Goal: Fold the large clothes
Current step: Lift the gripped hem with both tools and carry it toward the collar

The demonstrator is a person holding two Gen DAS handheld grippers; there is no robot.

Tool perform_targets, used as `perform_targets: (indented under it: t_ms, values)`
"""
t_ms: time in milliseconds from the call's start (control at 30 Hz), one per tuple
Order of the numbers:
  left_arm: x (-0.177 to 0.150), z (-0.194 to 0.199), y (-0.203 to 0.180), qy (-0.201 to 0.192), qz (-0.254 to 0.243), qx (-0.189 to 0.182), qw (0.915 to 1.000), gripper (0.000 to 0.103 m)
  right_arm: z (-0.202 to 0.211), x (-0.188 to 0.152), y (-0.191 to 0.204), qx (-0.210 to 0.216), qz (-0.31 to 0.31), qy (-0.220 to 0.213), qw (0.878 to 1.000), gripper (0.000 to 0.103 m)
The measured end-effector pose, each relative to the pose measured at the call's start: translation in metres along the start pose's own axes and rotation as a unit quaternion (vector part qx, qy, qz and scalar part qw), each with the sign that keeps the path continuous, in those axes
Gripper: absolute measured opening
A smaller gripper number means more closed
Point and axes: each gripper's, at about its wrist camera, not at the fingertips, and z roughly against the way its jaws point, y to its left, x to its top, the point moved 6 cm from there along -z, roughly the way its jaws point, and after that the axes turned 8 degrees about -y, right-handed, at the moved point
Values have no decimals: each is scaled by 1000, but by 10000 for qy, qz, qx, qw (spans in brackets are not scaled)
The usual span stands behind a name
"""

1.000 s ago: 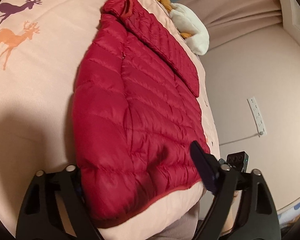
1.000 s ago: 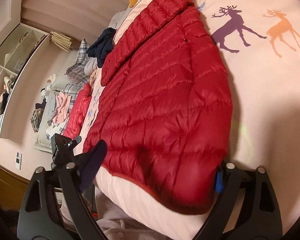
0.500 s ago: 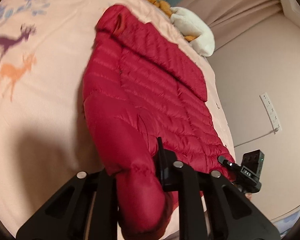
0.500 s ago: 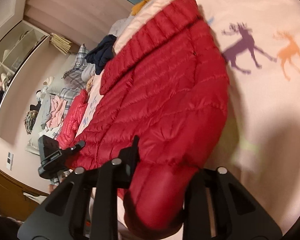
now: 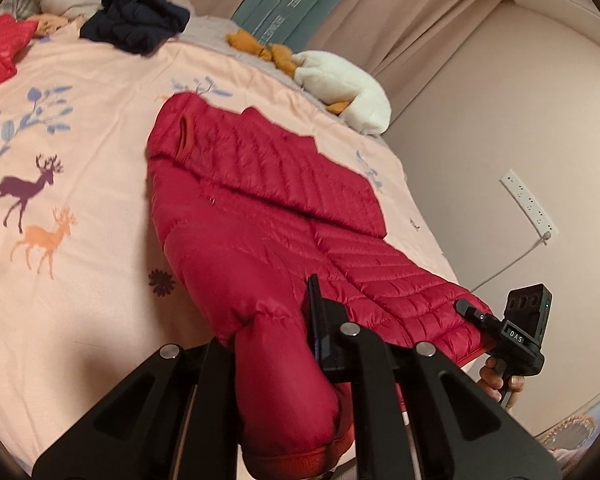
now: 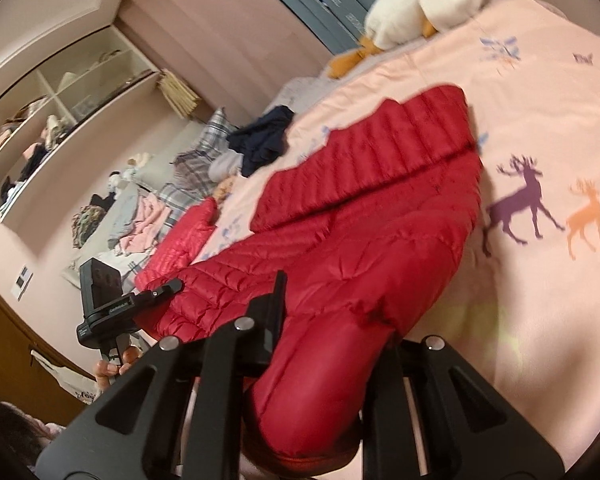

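Note:
A red quilted puffer jacket lies on a pink bedspread with deer prints; it also shows in the right wrist view. My left gripper is shut on one corner of the jacket's hem and holds it lifted off the bed. My right gripper is shut on the other hem corner, also lifted. The collar end lies flat at the far side. Each gripper's camera unit shows in the other's view, the right one and the left one.
A white and orange plush toy and a dark navy garment lie at the bed's far end. Another red garment and piled clothes lie on the left side. A wall with a power strip borders the bed.
Both grippers went from open at the hem to shut on its corners. They have since lifted the hem and moved it toward the collar; more of the bed's far end shows.

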Motion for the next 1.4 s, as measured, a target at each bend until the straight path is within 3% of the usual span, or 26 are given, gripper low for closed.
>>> perform_targets:
  t_ms: [400, 633, 967, 1167, 1400]
  values:
    - [28, 55, -40, -565, -433, -335, 9969, 11, 55, 26, 57, 600, 789, -481, 9939, 14]
    - [31, 95, -65, -905, -746, -641, 9910, 11, 99, 33, 96, 1130, 1327, -881, 9807, 14]
    - [32, 144, -103, -1327, -1214, -1034, 9782, 11, 140, 43, 126, 1785, 1612, -1327, 9615, 15]
    - [33, 144, -104, -1346, -1241, -1086, 9771, 11, 136, 47, 118, 1721, 1591, -1363, 9625, 16]
    - [40, 101, -77, -1042, -900, -694, 9880, 12, 94, 56, 80, 1086, 1157, -1137, 9808, 16]
